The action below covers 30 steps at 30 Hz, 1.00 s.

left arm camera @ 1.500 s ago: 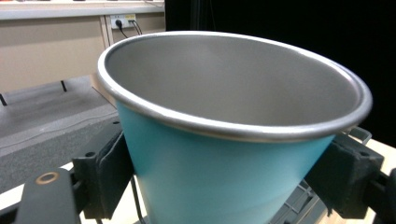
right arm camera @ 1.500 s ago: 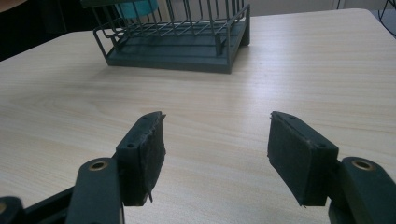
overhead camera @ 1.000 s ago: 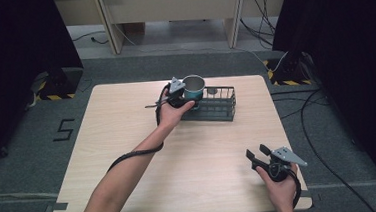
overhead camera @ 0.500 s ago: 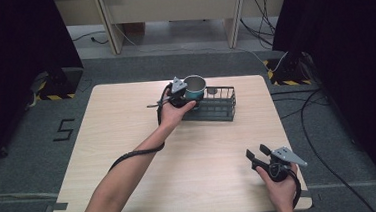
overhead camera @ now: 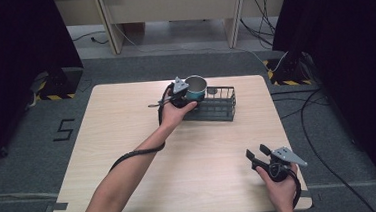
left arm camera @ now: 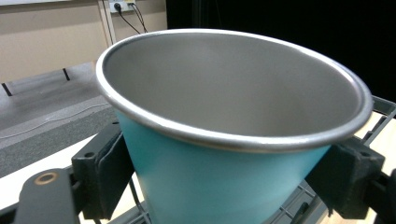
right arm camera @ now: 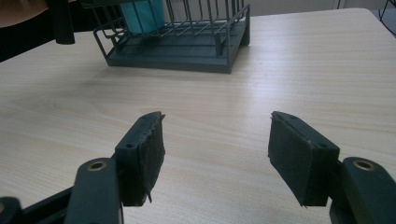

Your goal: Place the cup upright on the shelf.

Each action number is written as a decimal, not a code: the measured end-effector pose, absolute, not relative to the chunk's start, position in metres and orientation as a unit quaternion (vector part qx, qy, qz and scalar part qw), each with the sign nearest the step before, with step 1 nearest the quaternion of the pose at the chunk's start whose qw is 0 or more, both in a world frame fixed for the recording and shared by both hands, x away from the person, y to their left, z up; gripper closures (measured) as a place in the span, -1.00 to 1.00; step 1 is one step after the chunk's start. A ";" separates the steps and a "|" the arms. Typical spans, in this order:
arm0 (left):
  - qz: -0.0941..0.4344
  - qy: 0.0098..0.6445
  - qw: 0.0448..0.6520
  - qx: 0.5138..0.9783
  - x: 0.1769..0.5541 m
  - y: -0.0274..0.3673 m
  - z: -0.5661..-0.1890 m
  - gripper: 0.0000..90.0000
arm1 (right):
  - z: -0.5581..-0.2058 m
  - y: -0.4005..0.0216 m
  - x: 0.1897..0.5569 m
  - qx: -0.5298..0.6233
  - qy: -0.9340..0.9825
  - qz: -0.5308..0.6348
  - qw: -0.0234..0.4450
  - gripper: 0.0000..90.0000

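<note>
The left tongs (overhead camera: 187, 92) pinch the teal metal cup with its steel rim (left arm camera: 224, 177) over the left end of the dark wire rack (overhead camera: 222, 104). If released tilted, I judge it could catch a wire and tip. The right tongs (right arm camera: 217, 156) rest spread and empty at the table's (overhead camera: 127, 120) near right.

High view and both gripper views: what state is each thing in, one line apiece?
Teal metal cup: upright, empty, gripped, at the left end of the rack.
Black wire rack: upright on the table, holding the cup at one end, otherwise empty.
Left gripper: shut on the cup's sides.
Right gripper: jaws apart with nothing between them, low over the table's near right part.
Wooden table: bare apart from the rack.
</note>
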<state>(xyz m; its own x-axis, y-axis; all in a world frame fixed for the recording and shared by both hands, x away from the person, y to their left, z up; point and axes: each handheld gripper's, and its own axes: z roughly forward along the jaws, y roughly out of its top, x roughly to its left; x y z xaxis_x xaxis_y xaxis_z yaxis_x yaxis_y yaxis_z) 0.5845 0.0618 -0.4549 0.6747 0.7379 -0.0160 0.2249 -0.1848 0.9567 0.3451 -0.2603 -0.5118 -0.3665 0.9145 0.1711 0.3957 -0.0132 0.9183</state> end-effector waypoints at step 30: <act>0.250 0.299 0.548 0.740 0.564 0.085 -0.435 -0.69 | -0.512 -0.260 0.346 0.501 0.655 0.504 0.256 -0.22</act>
<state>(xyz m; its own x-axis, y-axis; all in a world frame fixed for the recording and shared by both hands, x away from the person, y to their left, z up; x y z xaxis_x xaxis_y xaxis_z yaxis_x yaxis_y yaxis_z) 0.5636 0.0852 -0.4347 0.6958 0.7170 0.0415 0.1694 -0.2199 0.9607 0.3457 -0.2598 -0.5119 -0.3656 0.9152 0.1694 0.3987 -0.0105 0.9170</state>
